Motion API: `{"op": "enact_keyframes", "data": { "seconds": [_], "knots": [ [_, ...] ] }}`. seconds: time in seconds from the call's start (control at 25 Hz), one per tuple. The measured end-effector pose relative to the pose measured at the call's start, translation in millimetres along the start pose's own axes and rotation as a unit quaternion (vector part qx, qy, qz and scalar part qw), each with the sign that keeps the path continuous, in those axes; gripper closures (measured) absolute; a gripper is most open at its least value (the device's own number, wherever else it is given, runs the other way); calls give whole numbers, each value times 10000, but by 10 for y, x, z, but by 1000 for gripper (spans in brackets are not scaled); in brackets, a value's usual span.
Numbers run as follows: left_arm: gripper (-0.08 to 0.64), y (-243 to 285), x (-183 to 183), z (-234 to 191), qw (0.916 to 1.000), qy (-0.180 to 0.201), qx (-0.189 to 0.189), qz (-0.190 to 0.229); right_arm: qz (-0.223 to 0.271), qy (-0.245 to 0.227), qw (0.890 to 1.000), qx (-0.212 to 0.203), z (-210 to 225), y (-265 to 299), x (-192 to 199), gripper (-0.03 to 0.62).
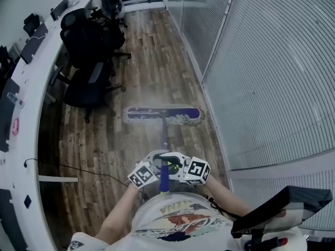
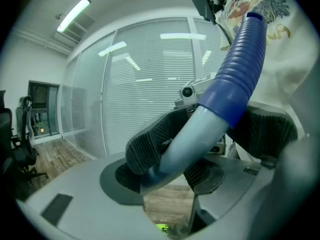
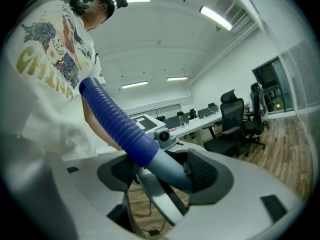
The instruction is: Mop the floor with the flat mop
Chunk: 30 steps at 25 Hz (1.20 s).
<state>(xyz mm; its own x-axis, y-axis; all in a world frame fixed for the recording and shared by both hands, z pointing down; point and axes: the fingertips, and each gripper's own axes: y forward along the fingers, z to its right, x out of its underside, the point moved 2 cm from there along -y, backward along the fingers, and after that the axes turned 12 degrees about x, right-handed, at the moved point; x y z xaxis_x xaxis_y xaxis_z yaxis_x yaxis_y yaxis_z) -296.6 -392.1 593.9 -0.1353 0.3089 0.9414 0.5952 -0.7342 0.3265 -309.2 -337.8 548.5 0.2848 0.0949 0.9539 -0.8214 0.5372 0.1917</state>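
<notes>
The flat mop head (image 1: pixel 163 115), blue with a shaggy pale fringe, lies crosswise on the wooden floor ahead of me, its right end near the glass wall. Its grey pole (image 1: pixel 164 140) runs back to a ribbed blue grip (image 1: pixel 164 178). Both grippers hold that pole at my waist: the left gripper (image 1: pixel 148 172) and the right gripper (image 1: pixel 188 170) face each other. In the left gripper view the jaws of the left gripper (image 2: pixel 192 151) pinch the grey pole (image 2: pixel 192 139) just below the blue grip (image 2: pixel 237 79). In the right gripper view the right gripper (image 3: pixel 160 171) is shut on the pole (image 3: pixel 167 169) below the grip (image 3: pixel 117 121).
Black office chairs (image 1: pixel 89 61) stand left of the mop, beside a long white curved desk (image 1: pixel 29 88). A glass wall with blinds (image 1: pixel 261 67) runs along the right. A black cable (image 1: pixel 78 170) trails over the floor at left. Wooden floor (image 1: pixel 152 51) stretches ahead.
</notes>
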Motion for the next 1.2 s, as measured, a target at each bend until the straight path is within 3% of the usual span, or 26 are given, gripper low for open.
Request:
{"op": "enact_keyframes", "data": {
  "seconds": [0.28, 0.52, 0.84, 1.2],
  "knots": [
    [362, -283, 138, 1097, 9996, -117, -186, 198, -244, -63, 9995, -173, -1129, -82, 253, 318],
    [362, -299, 130, 1645, 9991, -142, -296, 261, -307, -97, 9991, -260, -1648, -267, 362, 318],
    [353, 235, 55, 2559, 9987, -211, -413, 225, -245, -62, 9992, -297, -2283, -1076, 697, 318],
    [352, 871, 122, 3935, 9974, -185, -679, 155, -177, -189, 9982, -542, -3302, -2070, 1306, 318]
  ]
}}
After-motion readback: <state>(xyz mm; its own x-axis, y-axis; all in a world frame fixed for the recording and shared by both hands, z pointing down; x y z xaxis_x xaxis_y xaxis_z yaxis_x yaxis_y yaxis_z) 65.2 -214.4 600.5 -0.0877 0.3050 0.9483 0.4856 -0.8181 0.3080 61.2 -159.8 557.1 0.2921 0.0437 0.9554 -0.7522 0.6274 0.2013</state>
